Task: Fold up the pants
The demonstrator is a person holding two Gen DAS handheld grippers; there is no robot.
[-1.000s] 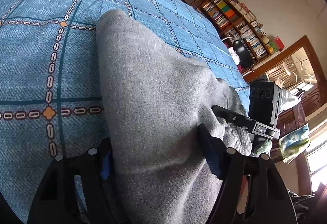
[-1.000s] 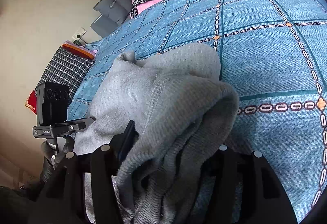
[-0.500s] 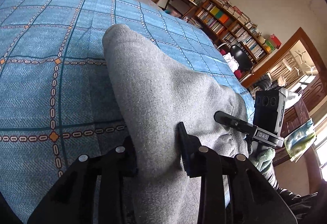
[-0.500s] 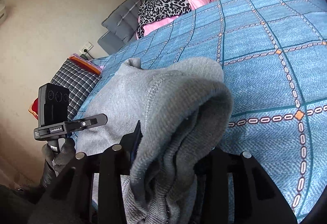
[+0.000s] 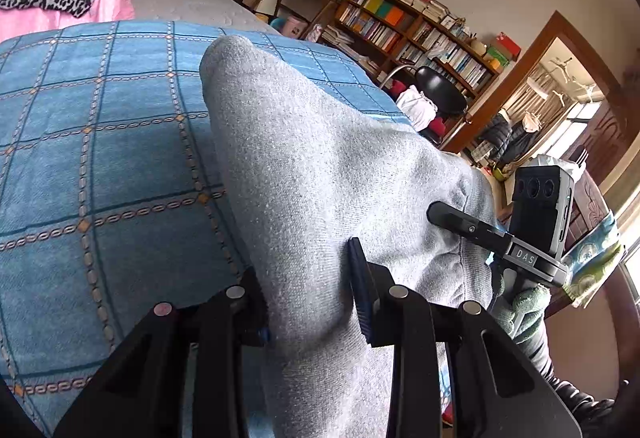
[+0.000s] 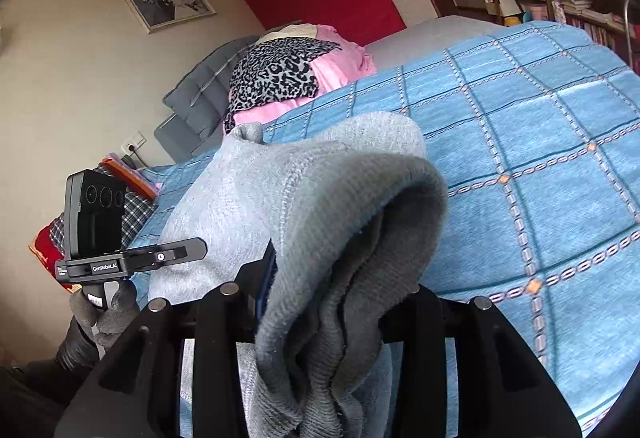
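Since the earlier frame both hand-held grippers, left (image 5: 306, 294) and right (image 6: 336, 298), have closed their jaws on the grey pants (image 5: 312, 166) and lifted that end off the blue bedspread (image 5: 100, 158). This looks like the fold's carry-over; next, swing the clamped end toward the far end lying on the bed. Thick, soft knit, bunched in layers.

Lots of bare blue bedspread (image 6: 540, 142) is seen to the right of the grey pants (image 6: 320, 198), so room is left there. The far end of the bed is blocked by a pink and spotted pile (image 6: 288, 78). A bookshelf (image 5: 420, 26) stands past the bed
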